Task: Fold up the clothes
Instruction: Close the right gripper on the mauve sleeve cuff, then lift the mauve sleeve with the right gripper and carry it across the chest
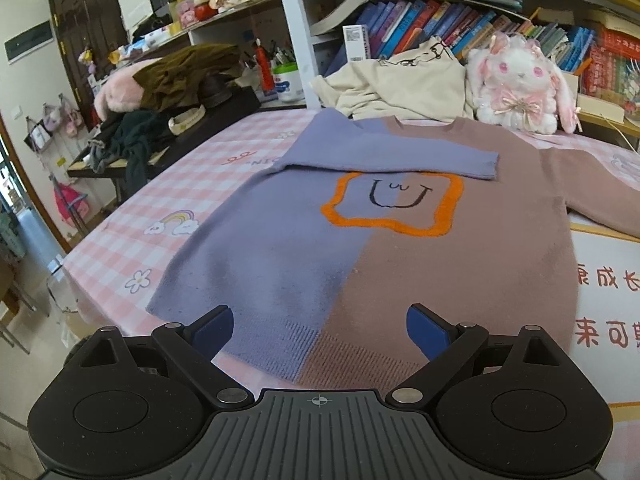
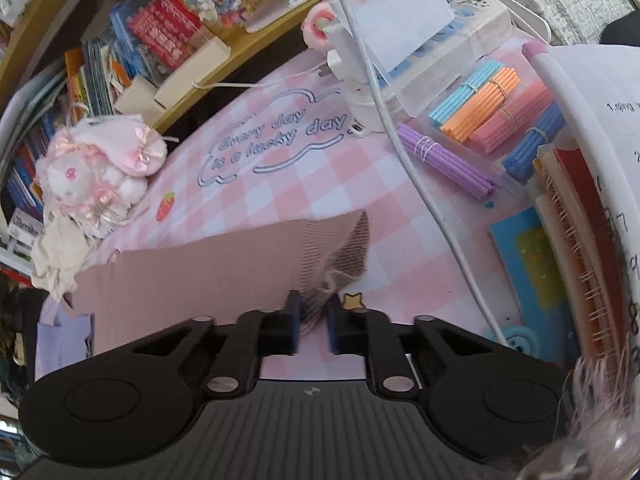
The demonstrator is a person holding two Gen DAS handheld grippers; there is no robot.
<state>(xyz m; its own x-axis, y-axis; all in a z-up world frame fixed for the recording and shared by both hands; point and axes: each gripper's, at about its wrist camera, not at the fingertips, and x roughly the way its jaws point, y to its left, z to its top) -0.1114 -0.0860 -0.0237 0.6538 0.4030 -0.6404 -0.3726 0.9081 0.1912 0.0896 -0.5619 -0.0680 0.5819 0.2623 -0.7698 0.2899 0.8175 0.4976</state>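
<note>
A half-purple, half-mauve sweater [image 1: 360, 248] with an orange-framed smiley lies flat on the pink checked tablecloth [image 1: 168, 196]. Its purple sleeve [image 1: 384, 156] is folded across the chest; the mauve sleeve [image 1: 592, 184] stretches right. My left gripper [image 1: 320, 330] is open and empty, hovering over the sweater's hem. In the right wrist view, my right gripper [image 2: 314, 322] is shut on the ribbed cuff [image 2: 336, 256] of the mauve sleeve [image 2: 192, 280], lifting it a little off the cloth.
A white-pink plush rabbit [image 1: 520, 84] and a cream garment [image 1: 400, 88] sit behind the sweater, before bookshelves. A clothes pile [image 1: 160, 92] lies on a side table at left. Right: white cable [image 2: 420, 176], bundled coloured sticks [image 2: 496, 116], notebooks [image 2: 568, 240].
</note>
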